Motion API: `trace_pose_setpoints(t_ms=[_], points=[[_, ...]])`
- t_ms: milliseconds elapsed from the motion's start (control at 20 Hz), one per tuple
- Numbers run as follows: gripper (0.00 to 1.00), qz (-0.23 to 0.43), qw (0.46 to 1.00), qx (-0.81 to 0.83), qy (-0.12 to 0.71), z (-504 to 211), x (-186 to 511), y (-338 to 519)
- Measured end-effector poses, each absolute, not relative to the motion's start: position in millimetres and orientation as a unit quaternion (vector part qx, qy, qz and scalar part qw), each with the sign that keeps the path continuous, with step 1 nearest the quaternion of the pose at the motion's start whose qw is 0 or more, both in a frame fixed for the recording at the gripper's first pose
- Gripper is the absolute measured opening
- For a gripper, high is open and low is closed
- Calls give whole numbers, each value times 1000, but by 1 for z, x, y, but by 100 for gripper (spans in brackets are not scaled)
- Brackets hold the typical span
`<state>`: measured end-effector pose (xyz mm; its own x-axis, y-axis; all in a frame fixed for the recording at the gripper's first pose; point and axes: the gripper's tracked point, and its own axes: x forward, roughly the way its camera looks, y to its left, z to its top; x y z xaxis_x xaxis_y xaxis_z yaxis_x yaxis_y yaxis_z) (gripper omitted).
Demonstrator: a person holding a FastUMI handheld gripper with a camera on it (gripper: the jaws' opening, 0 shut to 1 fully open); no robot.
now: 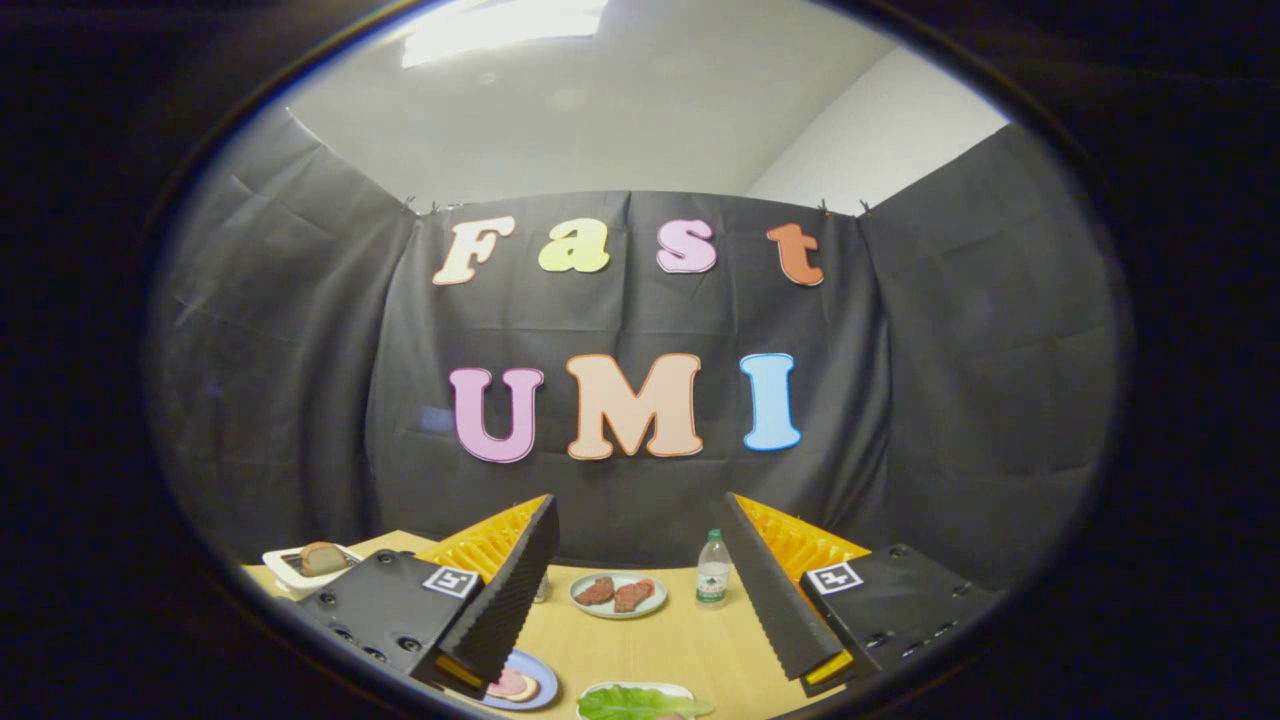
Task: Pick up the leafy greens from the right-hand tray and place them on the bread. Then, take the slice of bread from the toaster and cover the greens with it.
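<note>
Gripper [640, 590] fingers spread, green crinkled leafy greens [630, 703] below

Gripper view: rides the gripper [640, 600], above the table [690, 650], facing the booth wall, well back from the toaster [310, 562].

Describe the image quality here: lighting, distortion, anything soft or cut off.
Gripper view: fisheye bending curves the booth wall and table; bright glare from a ceiling light; the table is evenly lit; the open tool holds nothing and looks sharp; the leafy greens below are clipped and slightly soft.
</note>
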<state>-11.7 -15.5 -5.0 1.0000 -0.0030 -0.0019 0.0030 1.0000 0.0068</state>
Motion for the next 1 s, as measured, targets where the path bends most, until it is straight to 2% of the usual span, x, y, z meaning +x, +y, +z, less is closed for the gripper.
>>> trace_pose_setpoints(t_ms=[250, 1000], points=[[100, 4, 1000, -1, 11, -14, -13, -23], [100, 108, 988, -49, 104, -79, -2, -41]])
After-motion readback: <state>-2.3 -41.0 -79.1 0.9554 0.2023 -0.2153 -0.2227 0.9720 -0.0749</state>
